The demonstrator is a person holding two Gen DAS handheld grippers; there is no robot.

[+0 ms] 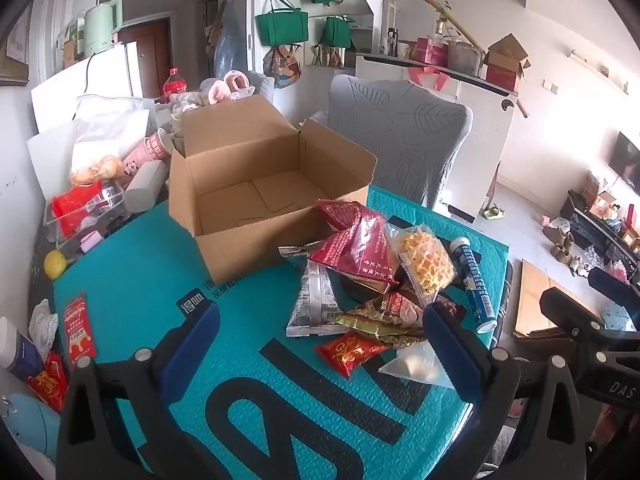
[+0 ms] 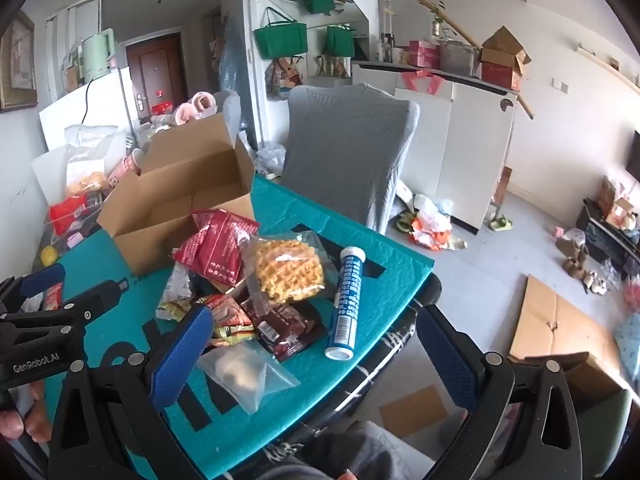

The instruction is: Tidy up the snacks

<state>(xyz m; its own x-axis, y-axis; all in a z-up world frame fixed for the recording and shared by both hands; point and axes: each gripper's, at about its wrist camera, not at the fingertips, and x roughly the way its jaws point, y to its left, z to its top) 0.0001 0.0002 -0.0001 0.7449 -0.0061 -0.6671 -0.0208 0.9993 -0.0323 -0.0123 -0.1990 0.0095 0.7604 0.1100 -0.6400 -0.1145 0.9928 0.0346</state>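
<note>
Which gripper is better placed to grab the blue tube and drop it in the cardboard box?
Probably the right gripper. Its open jaws sit nearest the blue tube, at the pile's right edge. The left gripper, also open, has snack packets between it and the tube. The cardboard box is empty.

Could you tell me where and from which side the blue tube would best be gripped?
Probably mid-body, coming from above with the jaws across its width. The blue tube lies flat on the teal mat, with its right side clear and the waffle packet close on its left.
</note>
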